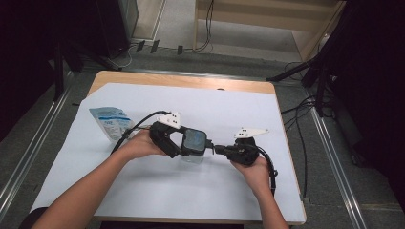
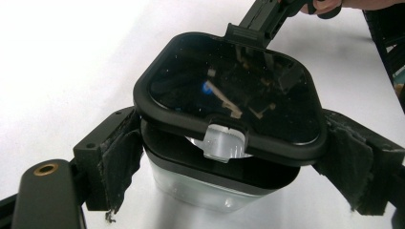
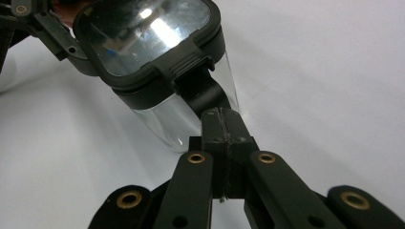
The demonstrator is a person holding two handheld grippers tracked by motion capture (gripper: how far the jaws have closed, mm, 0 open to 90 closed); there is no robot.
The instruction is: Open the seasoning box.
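A clear plastic container (image 1: 195, 153) with a black lid (image 1: 194, 139) stands mid-table on the white sheet. My left gripper (image 1: 187, 143) comes in from the left with its padded jaws pressed on the container's two sides (image 2: 231, 164). The lid (image 2: 229, 90) sits tilted, lifted off the container's black rim (image 2: 210, 164) on the side facing the left gripper view. My right gripper (image 1: 216, 149) comes in from the right with its jaws together (image 3: 222, 119). Its tips rest against the black latch flap (image 3: 198, 90) hanging from the lid; I cannot tell if the flap is pinched.
A pale blue and white packet (image 1: 112, 122) lies flat on the sheet to the left of the left hand. The white sheet (image 1: 215, 102) covers most of the wooden table (image 1: 181, 81). Cables and dark stands surround the table on the floor.
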